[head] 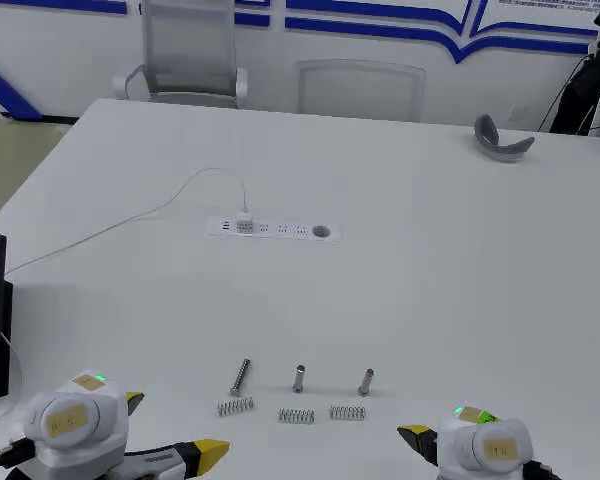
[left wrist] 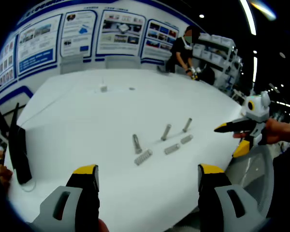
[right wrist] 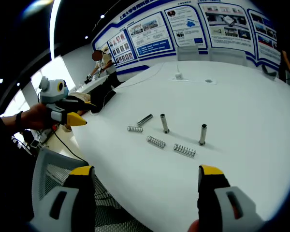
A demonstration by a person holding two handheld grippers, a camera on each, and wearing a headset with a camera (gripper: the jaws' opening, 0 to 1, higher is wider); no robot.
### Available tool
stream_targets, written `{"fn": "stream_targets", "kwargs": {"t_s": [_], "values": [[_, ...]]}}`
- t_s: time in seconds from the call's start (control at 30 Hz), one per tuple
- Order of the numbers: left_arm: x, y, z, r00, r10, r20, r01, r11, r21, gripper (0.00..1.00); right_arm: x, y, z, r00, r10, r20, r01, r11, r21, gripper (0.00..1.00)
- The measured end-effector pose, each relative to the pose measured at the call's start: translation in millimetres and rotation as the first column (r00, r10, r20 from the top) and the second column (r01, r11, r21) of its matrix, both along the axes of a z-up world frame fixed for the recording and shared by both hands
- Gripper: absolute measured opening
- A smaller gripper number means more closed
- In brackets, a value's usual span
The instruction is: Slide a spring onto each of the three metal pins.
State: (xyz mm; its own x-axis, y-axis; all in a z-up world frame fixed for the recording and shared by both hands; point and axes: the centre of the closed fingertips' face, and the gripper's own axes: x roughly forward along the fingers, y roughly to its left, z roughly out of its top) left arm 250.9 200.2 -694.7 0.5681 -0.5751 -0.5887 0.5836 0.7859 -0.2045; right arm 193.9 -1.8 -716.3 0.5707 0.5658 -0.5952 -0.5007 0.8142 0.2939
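Currently two pins upright, one lying; three coiled springs alongside.

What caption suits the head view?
Three pins, a loose spring before each, on a white table; none fitted yet.

Three metal pins, three springs, two hand-held grippers, one power strip
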Motion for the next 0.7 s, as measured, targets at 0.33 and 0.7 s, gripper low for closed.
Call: {"fn": "stream_targets", "kwargs": {"t_s": [0.33,0.7], "values": [[0.7,-2.6,-1.4,1.0,-0.01,-0.005,0.01,1.0,0.003,0.86,0.9,0.6,0.7,1.0,0.001,0.002,-0.001,1.0,0.002,0.9],[14.4,-9.3,-0.3,0.999,-0.035,-0.001,0.035,0.999,0.012,0.85,1.7,1.1,3.8,1.0,-0.004,0.01,0.004,1.0,0.006,0.9]]}}
